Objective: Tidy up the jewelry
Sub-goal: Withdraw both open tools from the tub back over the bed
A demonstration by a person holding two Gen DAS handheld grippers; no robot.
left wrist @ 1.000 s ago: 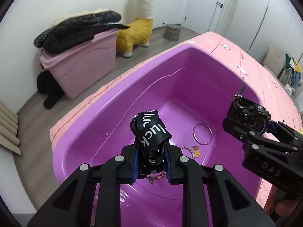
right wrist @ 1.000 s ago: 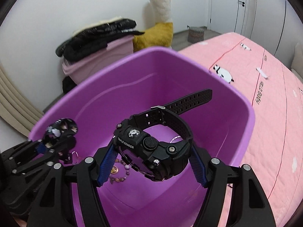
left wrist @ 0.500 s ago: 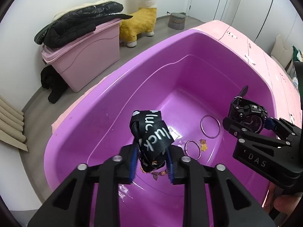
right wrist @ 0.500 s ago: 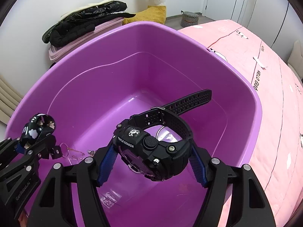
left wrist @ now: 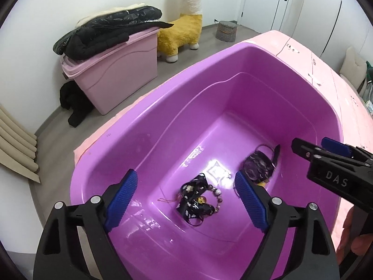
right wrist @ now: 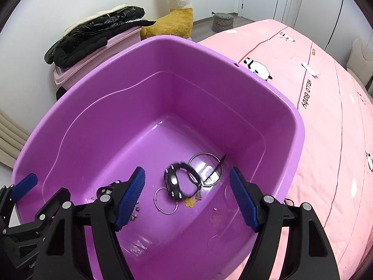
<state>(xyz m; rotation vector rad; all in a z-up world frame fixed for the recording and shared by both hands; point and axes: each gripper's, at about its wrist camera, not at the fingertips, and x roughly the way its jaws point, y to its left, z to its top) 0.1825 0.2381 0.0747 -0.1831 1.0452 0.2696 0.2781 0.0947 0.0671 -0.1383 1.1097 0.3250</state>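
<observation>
A purple plastic tub (left wrist: 163, 107) (right wrist: 268, 98) sits on a pink bedspread. On its floor lie a black printed band (left wrist: 194, 200), a beaded bracelet (left wrist: 218, 197), a black watch (right wrist: 173, 182) (left wrist: 257, 168), a large thin bangle (right wrist: 205, 169), a smaller ring bangle (right wrist: 165, 201) and a yellow flower charm (right wrist: 190, 201). My left gripper (left wrist: 186, 200) is open and empty above the band. My right gripper (right wrist: 186, 198) is open and empty above the watch, and it also shows in the left wrist view (left wrist: 333, 161).
The pink bedspread (right wrist: 326, 107) spreads to the right of the tub. On the floor beyond stand a pink storage box (left wrist: 116, 70) with black jackets (left wrist: 109, 30) on top, a yellow plush alpaca (left wrist: 184, 25) and a small basket (left wrist: 226, 31).
Both grippers have opened. The band has dropped from the left gripper and the watch from the right gripper; both now lie on the tub floor.
</observation>
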